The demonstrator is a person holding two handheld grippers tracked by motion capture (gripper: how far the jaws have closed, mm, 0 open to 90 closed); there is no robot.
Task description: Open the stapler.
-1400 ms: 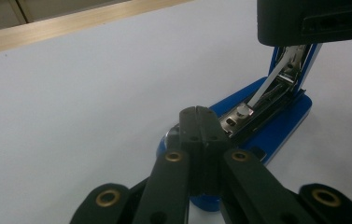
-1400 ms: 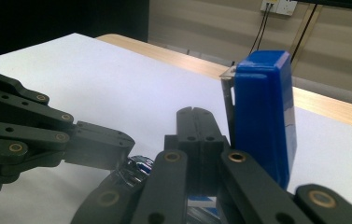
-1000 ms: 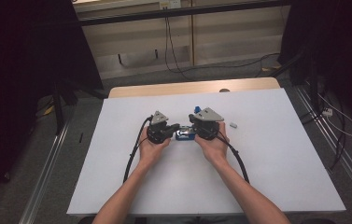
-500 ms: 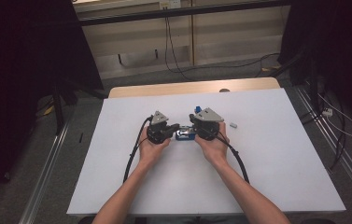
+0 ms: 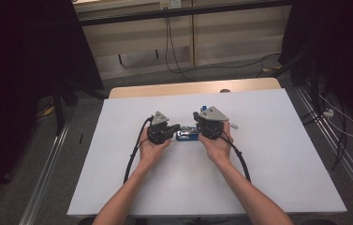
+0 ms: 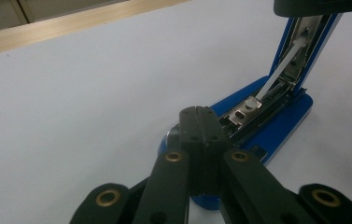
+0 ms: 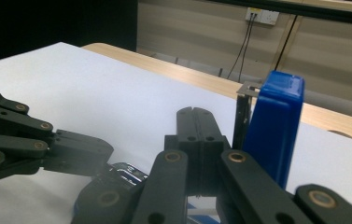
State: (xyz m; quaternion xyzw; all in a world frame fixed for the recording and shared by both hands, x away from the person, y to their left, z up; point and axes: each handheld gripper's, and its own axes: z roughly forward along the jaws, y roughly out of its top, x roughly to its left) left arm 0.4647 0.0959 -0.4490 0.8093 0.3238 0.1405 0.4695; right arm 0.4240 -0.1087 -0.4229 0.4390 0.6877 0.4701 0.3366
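A blue stapler lies on the white table between my two grippers, hinged open. Its blue lid stands upright, and the metal staple channel lies bare over the blue base. My left gripper comes in from the left with its jaws pressed together, its tip resting over the front end of the base. My right gripper is shut too, its tip just left of the raised lid. Nothing sits between either pair of jaws. The left gripper's black linkage reaches in beside the channel.
A small pale object lies on the table just right of the right hand. Black cables trail from both grippers toward the person. A wooden strip borders the far edge, with cables on the floor behind.
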